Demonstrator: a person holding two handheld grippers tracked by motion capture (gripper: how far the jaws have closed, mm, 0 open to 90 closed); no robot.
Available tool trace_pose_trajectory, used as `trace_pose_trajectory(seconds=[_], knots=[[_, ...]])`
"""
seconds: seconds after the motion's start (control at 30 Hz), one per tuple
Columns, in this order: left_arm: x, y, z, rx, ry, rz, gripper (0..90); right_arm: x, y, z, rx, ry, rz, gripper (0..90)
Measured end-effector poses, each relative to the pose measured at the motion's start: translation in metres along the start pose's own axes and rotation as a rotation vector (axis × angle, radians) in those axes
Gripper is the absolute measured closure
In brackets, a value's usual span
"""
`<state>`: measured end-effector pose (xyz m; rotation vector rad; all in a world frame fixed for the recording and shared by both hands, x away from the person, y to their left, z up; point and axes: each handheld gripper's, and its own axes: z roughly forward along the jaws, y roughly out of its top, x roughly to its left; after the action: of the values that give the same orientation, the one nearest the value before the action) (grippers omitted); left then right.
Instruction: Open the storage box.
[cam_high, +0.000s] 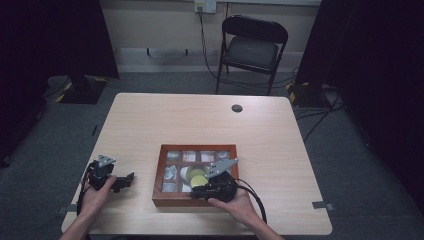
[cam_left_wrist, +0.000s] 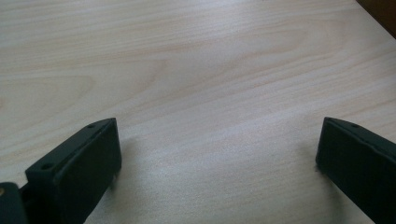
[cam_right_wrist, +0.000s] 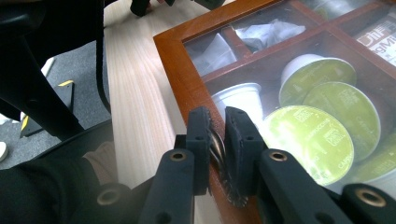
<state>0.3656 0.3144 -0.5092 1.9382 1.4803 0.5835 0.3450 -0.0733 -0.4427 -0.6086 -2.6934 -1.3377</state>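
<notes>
Wooden box (cam_high: 159, 196) with a glass lid lies on the table (cam_high: 200, 120), in front of the person, a little to the right. The right gripper (cam_right_wrist: 217, 140) is at the box's near edge, and its jaws are narrow, closed on a small metal part (cam_right_wrist: 219, 154) at the lid's front rim, probably a latch or handle. So the lid's front edge lies directly between the jaws; the hinge is probably on the far side, so I judge the coming move is upward. The left gripper (cam_high: 120, 182) rests wide open and empty on bare table, well apart to the left of the box. Green-topped capsules (cam_right_wrist: 308, 135) lie inside.
</notes>
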Motion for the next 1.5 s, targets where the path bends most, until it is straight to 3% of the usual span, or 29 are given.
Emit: trace_pose_trajectory(seconds=[0.23,0.47,0.77,1.5], knots=[[0.000,0.000,0.000,0.002,-0.001,0.002,0.0,0.000,-0.004,0.000,-0.021,-0.003,-0.007,80.5],[0.000,0.000,0.000,0.002,-0.001,0.001,0.0,0.003,-0.002,0.000,-0.006,-0.019,-0.029,81.2],[0.000,0.000,0.000,0.002,-0.002,0.001,0.0,0.002,0.001,-0.002,-0.007,-0.012,-0.017,81.4],[0.000,0.000,0.000,0.002,-0.001,0.001,0.0,0.001,0.014,-0.016,-0.068,0.009,0.002,81.4]])
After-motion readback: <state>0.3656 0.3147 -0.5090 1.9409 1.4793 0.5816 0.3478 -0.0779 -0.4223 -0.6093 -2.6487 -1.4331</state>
